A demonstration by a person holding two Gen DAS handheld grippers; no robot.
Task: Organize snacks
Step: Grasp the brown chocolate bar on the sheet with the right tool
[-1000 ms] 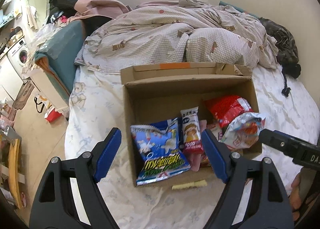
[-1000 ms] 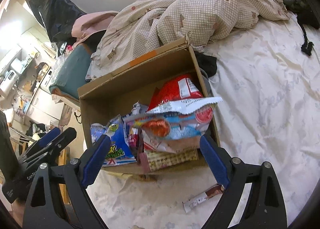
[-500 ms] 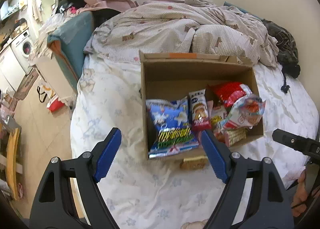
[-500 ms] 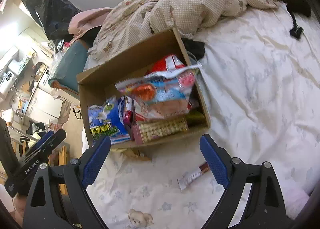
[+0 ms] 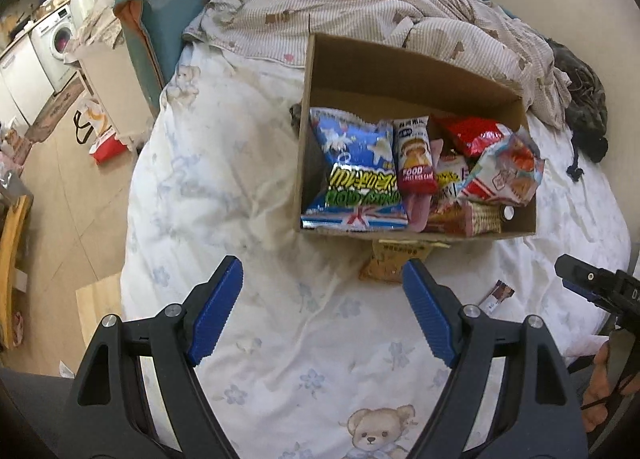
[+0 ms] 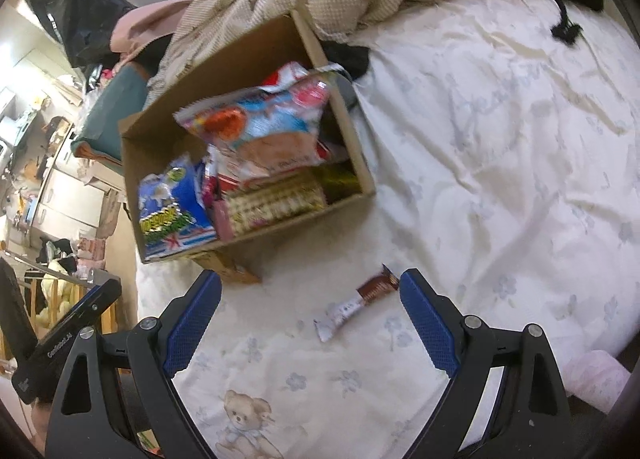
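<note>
- Both our grippers have drawn back from the cardboard box (image 5: 400, 83) since a second ago, so it now sits farther up in both wrist views and more bedsheet (image 5: 280, 339) shows beneath the jaws.
- Our left gripper (image 5: 322, 309) has its blue jaws spread wide with nothing between them; so does our right gripper (image 6: 310, 315).
- Just ahead of the right gripper, a slim chocolate bar (image 6: 356, 303) lies loose on the sheet. It looks light and fairly stiff; we would pinch it across its narrow middle.
- Ahead of the left gripper, a small tan packet (image 5: 390, 265) lies half tucked under the box's near edge. It seems soft and crinkly, best taken by its exposed end.
- Inside the box sit a blue and green bag (image 5: 352, 175), a red bag (image 5: 468, 133), and other wrappers, all puffy, slippery film that could crush.
</note>
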